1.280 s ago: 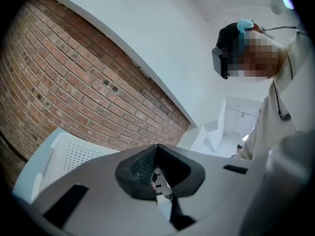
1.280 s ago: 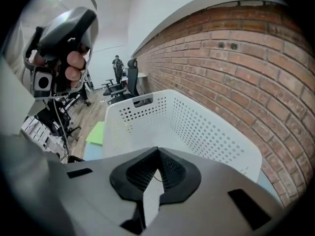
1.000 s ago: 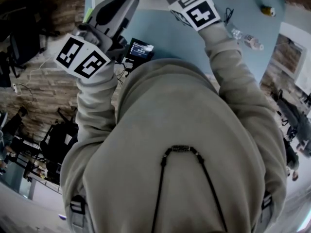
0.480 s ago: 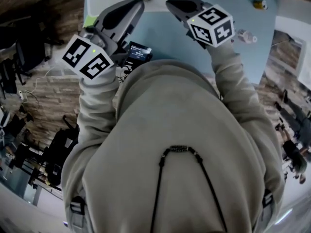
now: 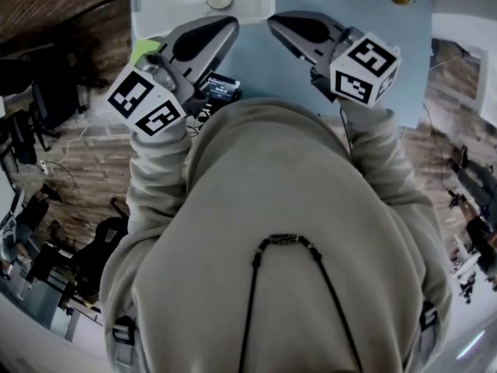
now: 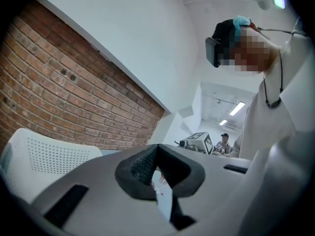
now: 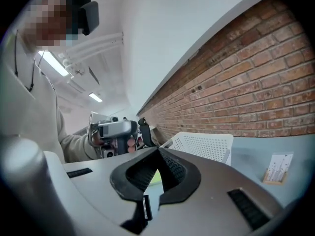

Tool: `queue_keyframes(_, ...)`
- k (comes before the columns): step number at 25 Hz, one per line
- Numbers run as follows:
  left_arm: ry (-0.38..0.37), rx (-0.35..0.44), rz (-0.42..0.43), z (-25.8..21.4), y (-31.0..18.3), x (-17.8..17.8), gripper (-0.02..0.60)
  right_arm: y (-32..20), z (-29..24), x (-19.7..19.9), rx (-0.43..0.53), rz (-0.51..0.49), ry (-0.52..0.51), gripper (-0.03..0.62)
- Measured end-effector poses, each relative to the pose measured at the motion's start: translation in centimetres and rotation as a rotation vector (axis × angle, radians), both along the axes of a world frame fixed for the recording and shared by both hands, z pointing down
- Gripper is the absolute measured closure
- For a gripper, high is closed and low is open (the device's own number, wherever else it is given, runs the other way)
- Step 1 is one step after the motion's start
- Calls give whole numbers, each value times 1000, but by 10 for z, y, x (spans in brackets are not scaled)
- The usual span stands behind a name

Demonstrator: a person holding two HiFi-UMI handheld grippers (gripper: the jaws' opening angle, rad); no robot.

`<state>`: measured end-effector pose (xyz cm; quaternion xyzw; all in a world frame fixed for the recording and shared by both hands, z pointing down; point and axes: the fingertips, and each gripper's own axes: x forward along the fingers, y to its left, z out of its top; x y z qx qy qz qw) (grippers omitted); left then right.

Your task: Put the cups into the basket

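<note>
Over the table point(image 5: 260, 64), left gripper point(image 5: 231, 24) and right gripper point(image 5: 273, 21) hover just apart.

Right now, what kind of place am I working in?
Probably an indoor office or lab workspace: a bare brick wall, a light blue table with a white perforated basket, and strip lights on the ceiling of a room further back.
</note>
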<state>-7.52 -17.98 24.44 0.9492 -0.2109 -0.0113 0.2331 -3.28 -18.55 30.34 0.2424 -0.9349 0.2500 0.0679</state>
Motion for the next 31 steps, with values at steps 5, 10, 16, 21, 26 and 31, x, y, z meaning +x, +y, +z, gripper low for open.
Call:
queue_keyframes(5, 3, 12, 25, -7, 5, 15, 583, 4, -22, 8, 24, 6, -42, 582)
queue_keyframes(10, -1, 14, 37, -6, 10, 15, 583, 9, -30, 1, 52, -4, -50, 582)
queue_keyframes(16, -4, 8, 37, -5, 13, 12, 583, 12, -29, -3, 40, -24, -59, 582)
queue_keyframes(21, 9, 9, 32, -6, 13, 8, 583, 14, -28, -9, 35, -36, -51, 582)
queue_keyframes(26, 47, 7, 28, -13, 10, 4, 583, 13, -29, -12, 37, -36, -44, 582)
queue_keyframes(31, 33, 8, 32, -9, 9, 6, 583, 11, -28, -10, 38, -30, -43, 582)
